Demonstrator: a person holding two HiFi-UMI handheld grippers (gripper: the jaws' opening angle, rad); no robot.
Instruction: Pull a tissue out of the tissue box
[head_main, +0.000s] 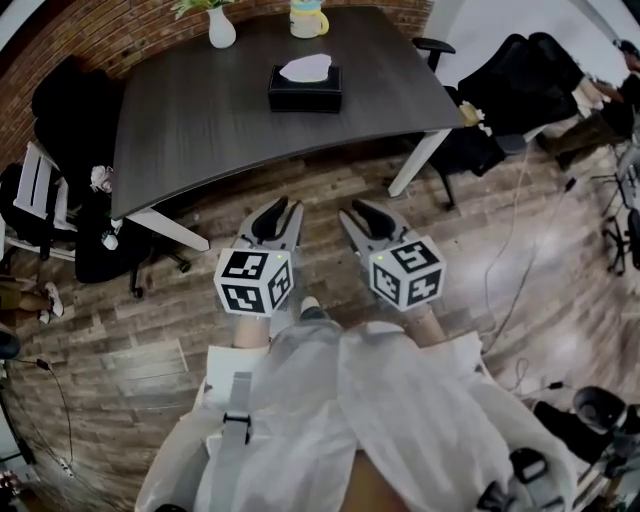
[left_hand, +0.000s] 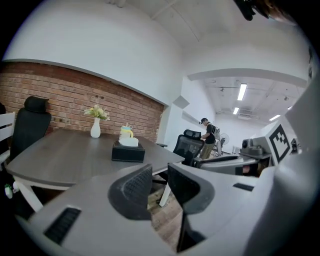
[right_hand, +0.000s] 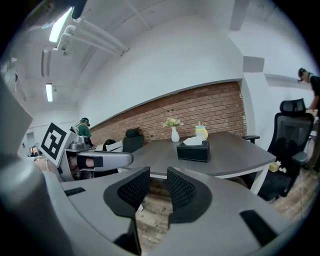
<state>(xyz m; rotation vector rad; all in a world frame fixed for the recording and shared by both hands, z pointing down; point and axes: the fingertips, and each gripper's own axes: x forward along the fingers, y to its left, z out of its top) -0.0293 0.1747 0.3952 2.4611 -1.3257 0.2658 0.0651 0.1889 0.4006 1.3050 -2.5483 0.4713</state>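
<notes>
The tissue box (head_main: 305, 88) sits upper centre of the head view on the dark worktop (head_main: 190, 120), with a white tissue (head_main: 306, 68) puffed out of its slot. It looks light, soft and easily torn, so I'd pinch its raised fold. The left hand-held gripper (head_main: 285, 210) and right hand-held gripper (head_main: 354, 210), well short of the box, stand part open and empty.

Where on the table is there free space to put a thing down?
The table is bare over its near half, between the tissue box and the front edge, and left of it towards the black chair. The right corner is free too. It is crowded only at the far edge, where the vase and the cup stand behind the tissue box.
</notes>
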